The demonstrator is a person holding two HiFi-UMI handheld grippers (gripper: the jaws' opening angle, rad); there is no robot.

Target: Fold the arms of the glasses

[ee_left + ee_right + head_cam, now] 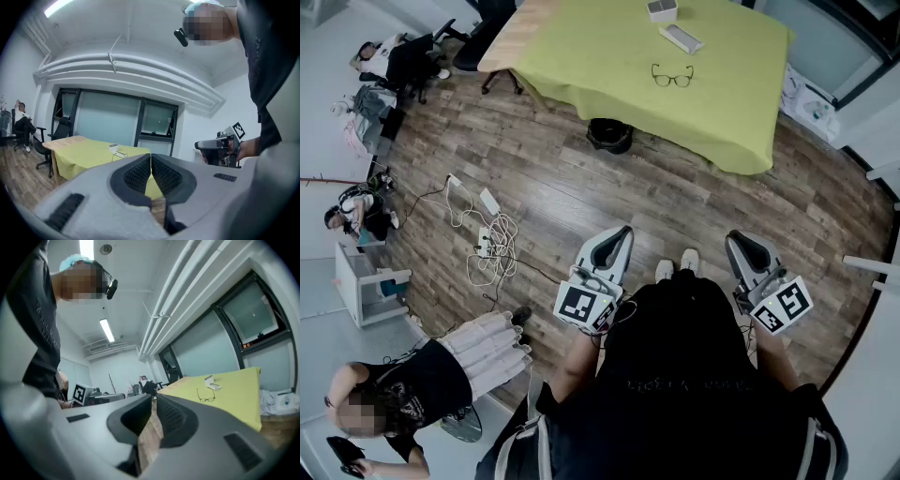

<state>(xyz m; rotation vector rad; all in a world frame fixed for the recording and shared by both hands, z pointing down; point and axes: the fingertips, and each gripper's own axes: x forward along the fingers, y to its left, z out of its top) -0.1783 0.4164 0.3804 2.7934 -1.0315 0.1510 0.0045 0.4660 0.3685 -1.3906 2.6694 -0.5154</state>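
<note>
The glasses (672,77) lie on the yellow-green cloth (581,47) of a table across the room, well apart from both grippers. Their lenses face the person, and their arms seem to be spread open, though they are too small in the head view to be sure. Beyond them on the same cloth sit a flat white case (681,38) and, further back, a small white box (662,9). A black bin (609,136) stands on the wooden floor (675,206) at the table's near edge. The left gripper (622,234) is held low, close to the person's body; its own view shows it (150,158) clenched and empty, the ribbed pads meeting at their tips. The right gripper (739,240) hangs at the other side at much the same height. It (153,400) too is closed on nothing — only floor shows below its tips — and points toward the table, where the glasses (206,396) appear past its jaws.
</note>
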